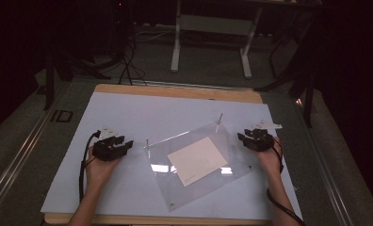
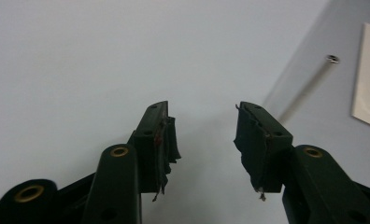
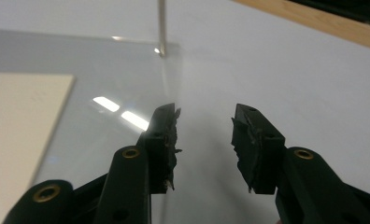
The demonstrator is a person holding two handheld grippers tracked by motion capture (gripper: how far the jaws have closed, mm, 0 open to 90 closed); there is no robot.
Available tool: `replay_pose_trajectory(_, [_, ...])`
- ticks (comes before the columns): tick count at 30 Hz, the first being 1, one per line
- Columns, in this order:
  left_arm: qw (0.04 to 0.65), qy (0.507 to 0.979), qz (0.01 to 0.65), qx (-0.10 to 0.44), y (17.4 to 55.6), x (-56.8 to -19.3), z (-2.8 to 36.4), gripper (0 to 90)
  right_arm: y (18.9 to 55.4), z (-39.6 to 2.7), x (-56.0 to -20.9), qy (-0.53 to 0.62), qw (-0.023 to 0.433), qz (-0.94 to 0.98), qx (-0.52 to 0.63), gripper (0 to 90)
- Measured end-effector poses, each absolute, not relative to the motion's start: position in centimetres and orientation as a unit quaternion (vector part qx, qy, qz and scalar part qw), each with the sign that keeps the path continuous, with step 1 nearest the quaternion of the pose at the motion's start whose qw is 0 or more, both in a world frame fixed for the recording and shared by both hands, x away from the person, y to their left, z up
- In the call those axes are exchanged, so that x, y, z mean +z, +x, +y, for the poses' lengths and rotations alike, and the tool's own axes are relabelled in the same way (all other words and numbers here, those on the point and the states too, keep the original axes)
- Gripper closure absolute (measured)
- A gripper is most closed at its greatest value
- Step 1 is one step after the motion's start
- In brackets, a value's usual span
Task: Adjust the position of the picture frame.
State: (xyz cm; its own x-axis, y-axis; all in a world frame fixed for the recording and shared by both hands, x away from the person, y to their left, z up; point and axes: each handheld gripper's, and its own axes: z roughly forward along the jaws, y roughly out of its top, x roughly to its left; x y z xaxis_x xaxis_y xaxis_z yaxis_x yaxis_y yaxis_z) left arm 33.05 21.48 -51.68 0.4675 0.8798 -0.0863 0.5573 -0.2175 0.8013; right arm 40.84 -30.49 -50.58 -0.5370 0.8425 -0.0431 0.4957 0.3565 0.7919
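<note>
Acrylic sheet [image 1: 198,165] is lying tilted at centre right of the high view, on the white board [image 1: 128,113], with a cream card [image 1: 197,160] sitting on it and thin metal posts [image 1: 218,122] standing at its upper corners. Left gripper [image 1: 126,143] is hovering just left of the sheet, jaws apart and gripping nothing. Right gripper [image 1: 241,137] is hovering at its upper right edge, jaws also apart and holding nothing.
</note>
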Motion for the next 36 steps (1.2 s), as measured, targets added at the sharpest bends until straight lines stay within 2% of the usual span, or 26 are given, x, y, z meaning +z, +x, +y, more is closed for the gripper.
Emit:
replay_pose_trajectory(15, [0.411, 0.775, 0.444, 0.185, 32.3, -51.6, 19.9, 54.6, 44.1, -29.0, -49.9, 0.407, 0.19, 0.79, 0.416, 60.9])
replay_pose_trajectory(30, [0.42, 0.779, 0.432, 0.174, 32.7, -51.8, 18.6, 54.8, 46.0, -26.6, -50.1, 0.388, 0.191, 0.8, 0.415, 61.6])
replay_pose_trajectory(36, [0.416, 0.786, 0.425, 0.173, 33.1, -52.1, 17.9, 57.7, 46.9, -25.8, -50.6, 0.385, 0.19, 0.802, 0.415, 64.0])
